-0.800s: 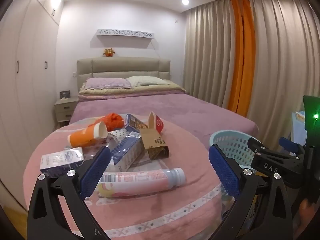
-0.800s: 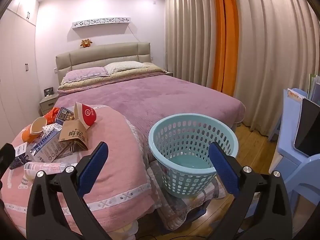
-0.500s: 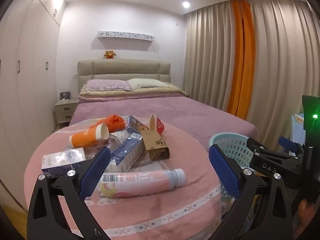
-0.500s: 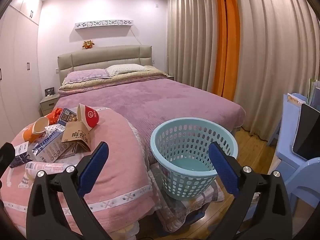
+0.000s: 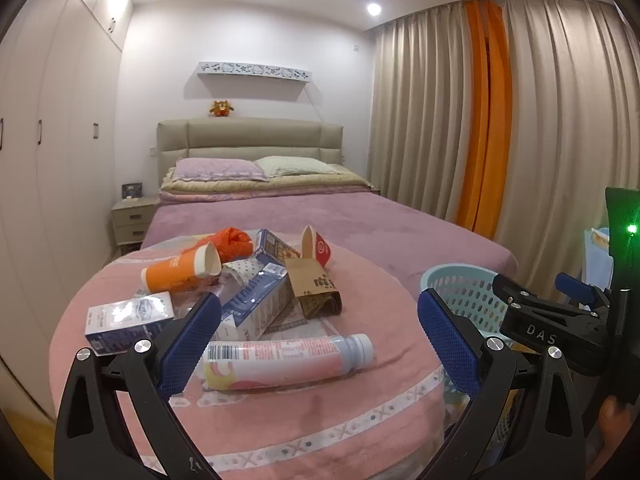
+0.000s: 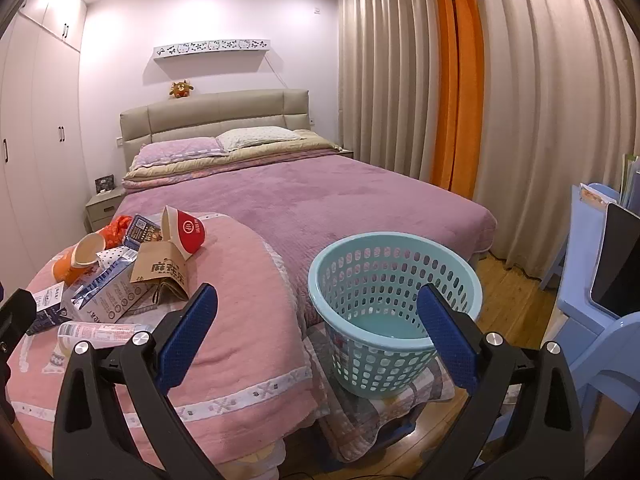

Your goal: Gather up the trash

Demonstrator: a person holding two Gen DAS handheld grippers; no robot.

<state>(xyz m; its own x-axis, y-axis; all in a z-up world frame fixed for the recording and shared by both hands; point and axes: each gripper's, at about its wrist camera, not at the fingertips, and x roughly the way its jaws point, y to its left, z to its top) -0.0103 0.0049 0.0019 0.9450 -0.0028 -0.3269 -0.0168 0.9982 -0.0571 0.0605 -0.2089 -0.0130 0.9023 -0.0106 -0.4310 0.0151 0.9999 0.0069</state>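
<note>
Left hand-held gripper (image 5: 318,334): jaws wide, nothing between the pads, hovering short of the trash and pointed slightly down at it.
Right hand-held gripper (image 6: 316,334): jaws wide and empty, aimed between the pink cover's edge and the basket; it also showed at the right edge of the left view.
Trash: all of it lay in a heap on the pink cover (image 5: 280,408) at the foot of the bed (image 5: 320,216); none was in the basket.
Bottle (image 5: 286,356): on its side, nearest the left gripper, cap toward the basket, apart from the pile.
Cartons: a blue-and-white carton (image 5: 256,306) leaned across the pile's middle, a small box (image 5: 128,318) sat at its left, and another box (image 5: 274,244) lay behind.
Cup (image 5: 180,272): orange, tipped over, mouth toward the pile.
Bag (image 5: 314,286): brown paper, folded, propped against a red-and-white carton (image 5: 318,246).
Wrapper (image 5: 234,240): orange, crumpled, at the back.
Basket (image 6: 394,288): pale blue, perforated, empty, standing on a checked pad just beside the cover and lower than it.
Step, judged: nothing collected; the bottle looked the natural first pick.
Risk, bottle: round and smooth, so a grip off its middle could roll it away or off the cover's edge.
Risk, pile: items leaned on one another, so pulling one could topple the rest.
Risk, soft cover: pressing down could sink the pads and snag the fabric.
Risk, drop: releasing too early could miss the basket rim.
Risk, grippers: they were near each other by the basket and could collide.
</note>
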